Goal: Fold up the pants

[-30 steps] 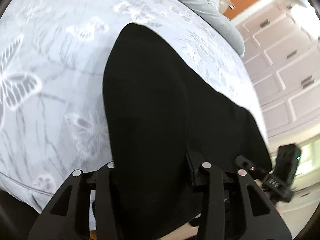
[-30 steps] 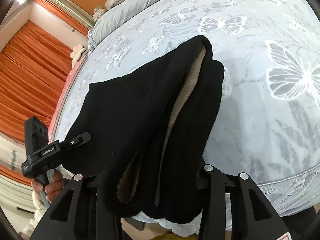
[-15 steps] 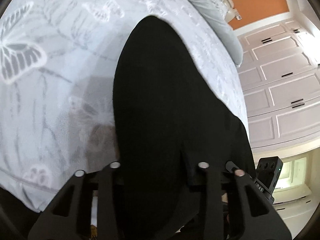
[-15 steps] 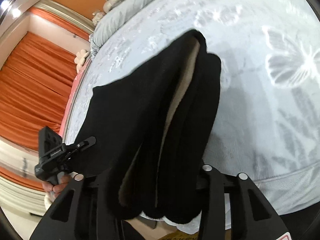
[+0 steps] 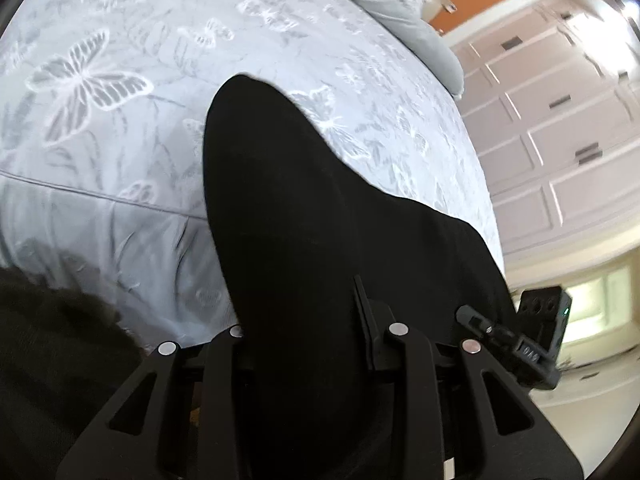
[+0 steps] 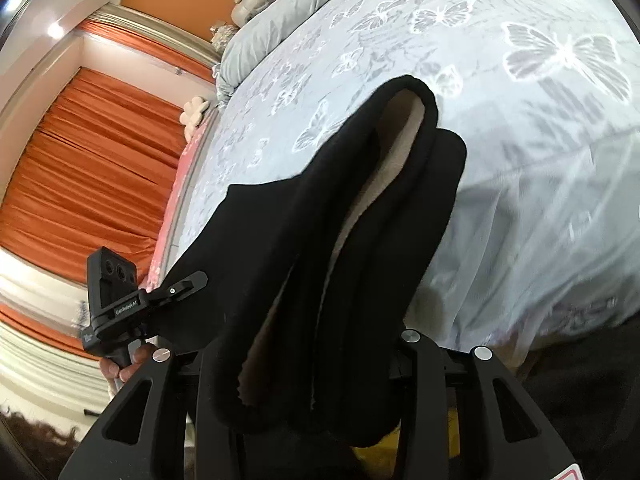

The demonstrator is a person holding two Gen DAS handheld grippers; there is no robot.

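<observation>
- Bed point(image 5: 120, 140): covered by a pale blue-grey bedspread point(image 6: 520, 160) printed with white butterflies; it fills most of both wrist views. A grey folded duvet point(image 6: 288, 0) lies along its far end.
- Curtain point(image 6: 88, 168): orange, pleated, hanging beside the bed in the right wrist view. White panelled cabinet doors point(image 5: 560, 128) stand beyond the bed in the left wrist view.
- Pants point(image 5: 304, 240): black with a pale fleece lining point(image 6: 372, 208), bunched into thick folds. One end is carried by each gripper, and the cloth spans between them above the near edge of the bed.
- Left gripper point(image 5: 308, 332): jaws closing, with black cloth filling the gap between the fingers point(image 5: 364, 304); the fabric is pinched there. A hand point(image 6: 120, 364) holds its handle.
- Right gripper point(image 6: 304, 360): fingers partly spread and clamped on a thick layered bundle of the pants, lining visible between the folds.
</observation>
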